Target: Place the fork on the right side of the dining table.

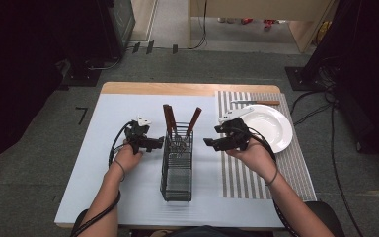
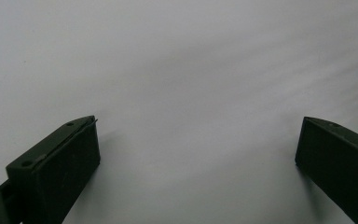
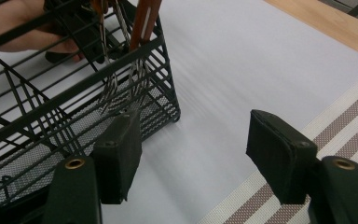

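High view: a black wire-mesh rectangular cutlery basket (image 1: 177,165) stands near the middle of a pale grey mat (image 1: 103,163) on the wooden-edged table (image 1: 177,88), with brown-handled utensils (image 1: 170,121) standing in its far end. The left gripper (image 1: 157,143) hovers just left of the basket, the right gripper (image 1: 210,143) just right of it; both have their jaws apart and hold nothing. The left gripper view looks onto bare grey mat. In the right gripper view the basket (image 3: 65,116) lies close beside the jaws. Farther right, a grey-and-white striped placemat (image 1: 244,173) carries a round white plate (image 1: 271,126), with a wooden-handled knife (image 1: 255,102) beyond it. Grey carpet (image 1: 39,148) surrounds the table, with black cables (image 1: 333,148) and dark equipment stands (image 1: 86,74) at the sides.
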